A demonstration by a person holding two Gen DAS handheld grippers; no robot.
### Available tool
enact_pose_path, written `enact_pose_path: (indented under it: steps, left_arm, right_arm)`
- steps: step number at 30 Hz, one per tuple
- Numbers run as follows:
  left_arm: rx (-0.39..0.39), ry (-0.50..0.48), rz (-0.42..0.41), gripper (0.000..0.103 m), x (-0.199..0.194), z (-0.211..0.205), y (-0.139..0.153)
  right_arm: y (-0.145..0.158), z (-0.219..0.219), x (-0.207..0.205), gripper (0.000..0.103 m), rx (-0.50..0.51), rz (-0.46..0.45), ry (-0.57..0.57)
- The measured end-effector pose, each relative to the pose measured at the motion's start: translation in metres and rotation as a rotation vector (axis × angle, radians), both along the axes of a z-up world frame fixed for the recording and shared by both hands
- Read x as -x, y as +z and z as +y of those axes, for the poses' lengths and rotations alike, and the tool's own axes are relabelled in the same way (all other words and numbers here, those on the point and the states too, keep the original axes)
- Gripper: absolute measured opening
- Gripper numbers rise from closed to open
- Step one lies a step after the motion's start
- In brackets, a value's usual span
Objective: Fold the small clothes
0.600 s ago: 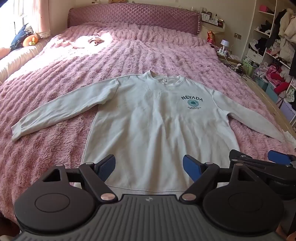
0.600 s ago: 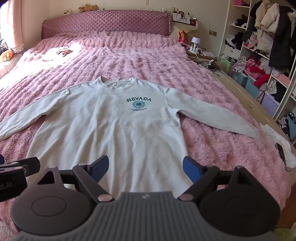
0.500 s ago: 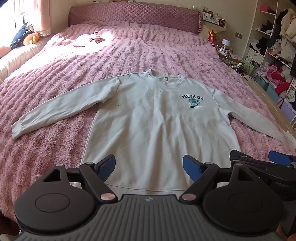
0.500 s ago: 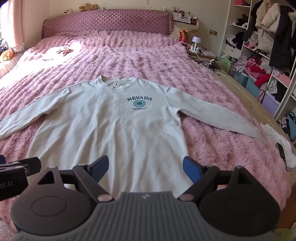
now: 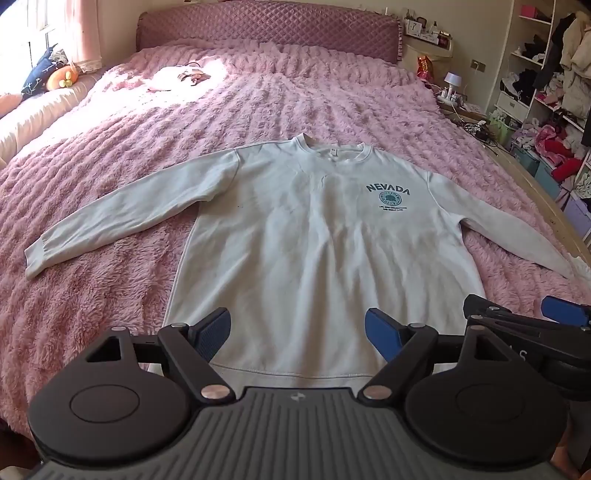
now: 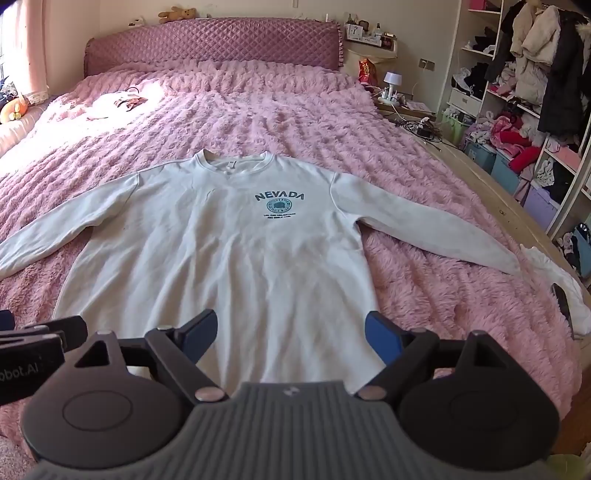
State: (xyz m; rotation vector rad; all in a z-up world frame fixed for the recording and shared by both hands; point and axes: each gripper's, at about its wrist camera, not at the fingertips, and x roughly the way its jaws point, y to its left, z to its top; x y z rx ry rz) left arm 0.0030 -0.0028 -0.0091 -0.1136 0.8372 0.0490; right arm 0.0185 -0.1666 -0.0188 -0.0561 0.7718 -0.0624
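Left wrist view shows a pale sweatshirt (image 5: 325,266) lying face up and flat on the pink bed (image 5: 110,314), collar toward the headboard (image 5: 269,33), both sleeves spread out to the sides. The left gripper (image 5: 297,332) hangs above the hem with its blue pads wide apart and nothing between them. In the right wrist view the right gripper (image 6: 290,332) is likewise spread and empty, poised over the lower right part of the sweatshirt (image 6: 221,266).

No fold looks begun, so the step in hand is probably the first pinch. Each sleeve should come in across the chest before the body is folded, so a sensible start is for each gripper to go out to the cuff on its own side (the right cuff lies close to the bed's edge, next to a white cloth (image 6: 554,280) that must not be caught up with it). The blanket is deep and fluffy, so the pads should come down low and flat to catch only the sweatshirt's fabric, not the pile beneath. Lifting just enough to clear the bed, and moving both sides evenly, should keep the body from dragging or wrinkling.
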Motion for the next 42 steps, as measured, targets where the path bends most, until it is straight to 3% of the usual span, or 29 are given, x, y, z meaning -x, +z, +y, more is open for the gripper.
enact_pose_path:
  steps: [37,42]
  left_arm:
    - [-0.005,-0.002,0.013,0.097,-0.002,0.009,-0.008]
    - [-0.007,0.002,0.018,0.097,0.003,0.009,-0.019]
  right_arm:
    - [0.003,0.007,0.001,0.083,-0.001,-0.001,0.009]
    - [0.004,0.008,0.002,0.083,-0.001,0.001,0.008]
